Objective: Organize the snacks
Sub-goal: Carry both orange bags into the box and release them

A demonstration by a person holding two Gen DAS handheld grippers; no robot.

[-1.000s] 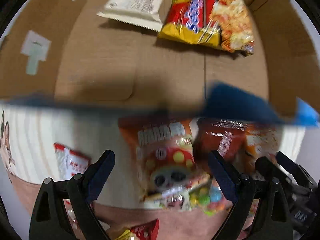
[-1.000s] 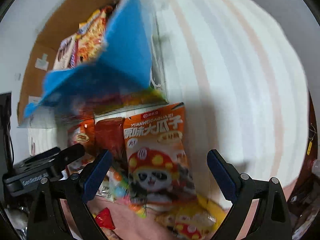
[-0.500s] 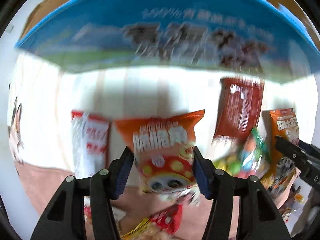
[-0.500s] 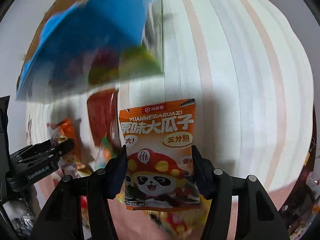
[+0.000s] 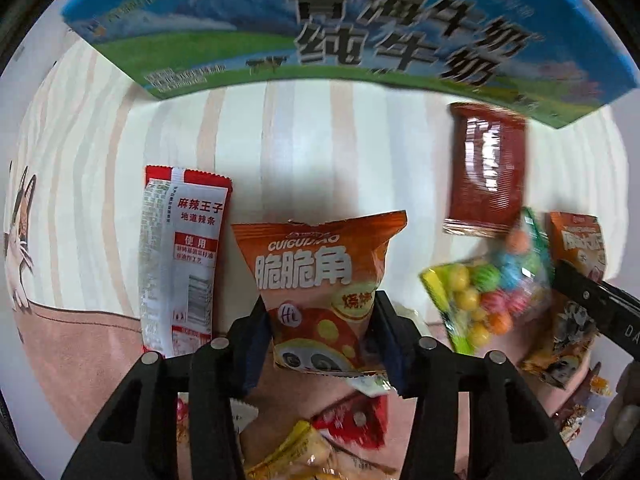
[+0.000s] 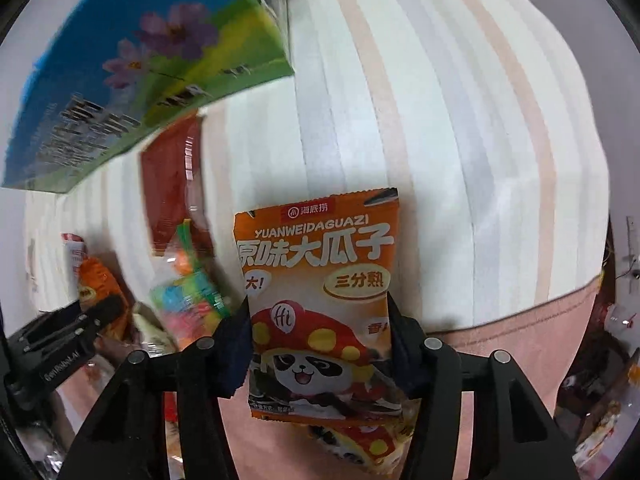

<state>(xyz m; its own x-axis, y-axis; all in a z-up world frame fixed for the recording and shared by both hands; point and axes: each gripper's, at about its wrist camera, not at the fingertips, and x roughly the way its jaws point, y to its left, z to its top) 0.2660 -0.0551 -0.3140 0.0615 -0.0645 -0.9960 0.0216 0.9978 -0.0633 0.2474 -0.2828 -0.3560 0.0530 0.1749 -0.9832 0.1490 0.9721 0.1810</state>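
An orange crisp bag (image 5: 316, 264) with a panda print sits between my left gripper's (image 5: 320, 320) pads, pinched at its lower half; the jaws are closing on it. In the right wrist view an orange sunflower-seed pack (image 6: 316, 256) stands between my right gripper's (image 6: 320, 320) pads, which press its sides while the jaws are closing. Both grippers point down at a striped cloth (image 5: 320, 140). The blue milk carton box (image 5: 360, 20) rises just beyond, its printed side toward me; its inside is hidden.
A red-and-white spicy strip pack (image 5: 180, 256) lies left of the crisp bag. A dark red packet (image 5: 486, 168) and a clear bag of coloured candy balls (image 5: 488, 288) lie between the two grippers. More wrappers (image 5: 348, 424) lie on the pink band (image 5: 80, 340) near me.
Both grippers have gone from wide open to shut on their orange packs. The view has drawn back from over the box, so its printed blue side now shows instead of its inside.
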